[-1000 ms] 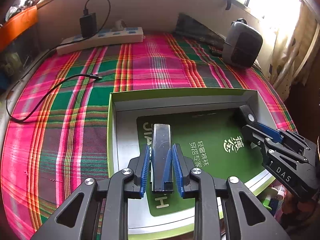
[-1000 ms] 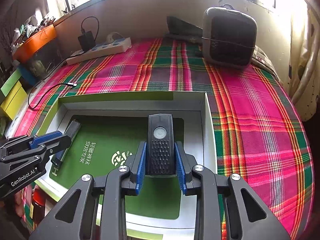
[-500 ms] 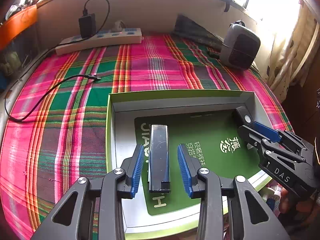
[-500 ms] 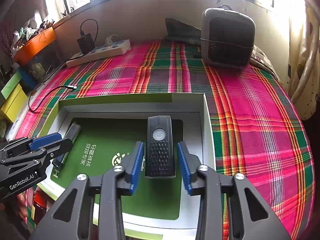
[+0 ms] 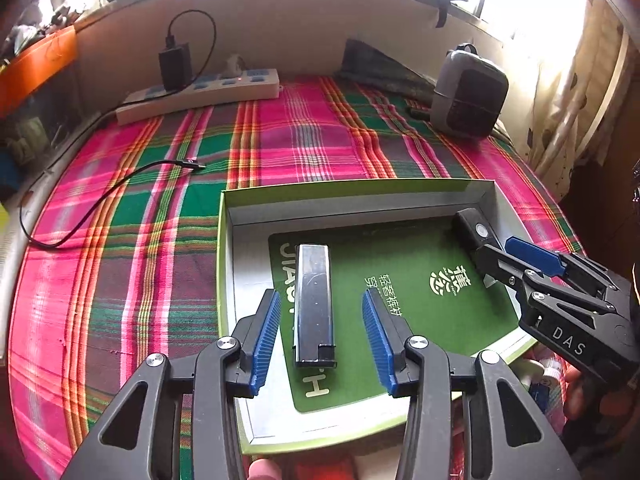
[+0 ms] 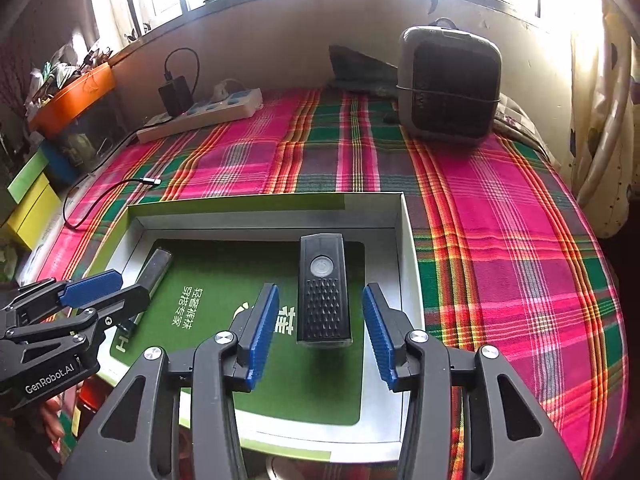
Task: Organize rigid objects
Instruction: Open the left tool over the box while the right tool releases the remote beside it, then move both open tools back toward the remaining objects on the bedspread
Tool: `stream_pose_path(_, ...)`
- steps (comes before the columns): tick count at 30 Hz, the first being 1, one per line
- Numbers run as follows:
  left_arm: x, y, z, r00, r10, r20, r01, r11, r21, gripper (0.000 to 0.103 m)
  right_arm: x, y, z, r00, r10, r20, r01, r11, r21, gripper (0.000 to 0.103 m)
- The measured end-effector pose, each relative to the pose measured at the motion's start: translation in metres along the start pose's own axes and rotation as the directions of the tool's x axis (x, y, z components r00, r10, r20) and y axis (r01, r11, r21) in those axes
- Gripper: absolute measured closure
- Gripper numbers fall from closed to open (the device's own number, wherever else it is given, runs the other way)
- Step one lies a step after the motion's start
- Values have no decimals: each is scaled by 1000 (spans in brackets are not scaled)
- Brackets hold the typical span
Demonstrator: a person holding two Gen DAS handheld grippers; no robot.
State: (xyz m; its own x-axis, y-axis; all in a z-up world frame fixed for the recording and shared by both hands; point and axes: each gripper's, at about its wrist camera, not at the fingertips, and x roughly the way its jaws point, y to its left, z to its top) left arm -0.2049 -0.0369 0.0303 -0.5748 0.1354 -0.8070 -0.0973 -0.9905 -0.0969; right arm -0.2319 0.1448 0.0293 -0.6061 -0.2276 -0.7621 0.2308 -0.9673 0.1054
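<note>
- Left hand-held gripper (image 5: 320,336) has let go of the slim black bar (image 5: 314,304) and spread wide; right hand-held gripper (image 6: 320,334), likewise opened, has released the black remote (image 6: 324,292)
- Both items lie flat in the green-lined box (image 5: 226,248), between their blue pads, untouched: placement looks done

1. The near end of the black remote (image 5: 472,228) was hidden behind the right gripper (image 5: 520,258) in the left wrist view
2. The near end of the slim dark bar (image 6: 154,268) was covered by the left gripper (image 6: 108,290) in the right wrist view
3. Items below the near rim of the box (image 5: 320,440) were cut off and blurred, not identifiable
4. Contents of the orange bin (image 6: 74,96) were too small to tell
</note>
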Motion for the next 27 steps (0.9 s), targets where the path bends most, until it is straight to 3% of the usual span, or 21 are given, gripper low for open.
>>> stream_pose_path(27,-68,21,-38,995,31,98,-24,997,-77,61,-63,-4,-39,998,8,67,-11,999,51,58)
